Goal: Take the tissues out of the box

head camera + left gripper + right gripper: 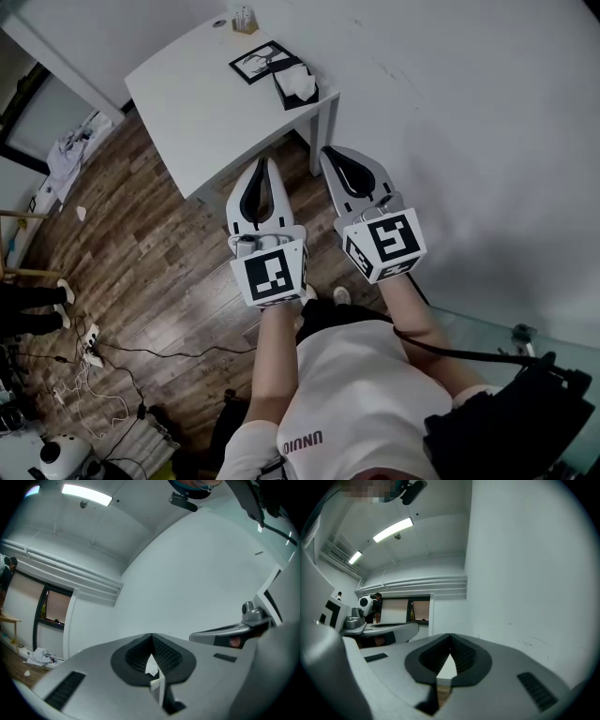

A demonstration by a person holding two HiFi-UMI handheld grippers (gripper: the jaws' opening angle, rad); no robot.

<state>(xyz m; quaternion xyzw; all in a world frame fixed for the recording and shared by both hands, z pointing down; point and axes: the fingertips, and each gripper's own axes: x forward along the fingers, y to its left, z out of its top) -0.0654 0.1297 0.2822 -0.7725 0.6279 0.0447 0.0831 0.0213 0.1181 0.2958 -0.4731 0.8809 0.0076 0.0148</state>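
Tissues (pixel 300 81) show as a white tuft poking out of the top of a black box (pixel 284 91) in the upper middle of the head view. The box sits on a white table (pixel 206 103), close to the table's right-hand corner. A black framed picture (pixel 255 62) lies flat just beside the box, on its upper left. The table stands against a white wall (pixel 469 122) that fills the right half of the frame. Wood floor (pixel 159 253) spreads across the left and lower left, with loose cables (pixel 112 352) near the bottom left corner.

I have both claws raised in the middle of the frame, well short of the table and touching nothing on it. The left claw (pixel 265 167) points up the frame toward the table's near edge. In its own view (pixel 152 635) the tips are pressed together with nothing pinched between them. The right claw (pixel 330 155) sits just beside it on the right, angled toward the upper left. Its own view (pixel 450 635) shows the same thing, tips pressed together and nothing in the grip. Each claw shows at the side edge of the other's view, so they are close neighbours.
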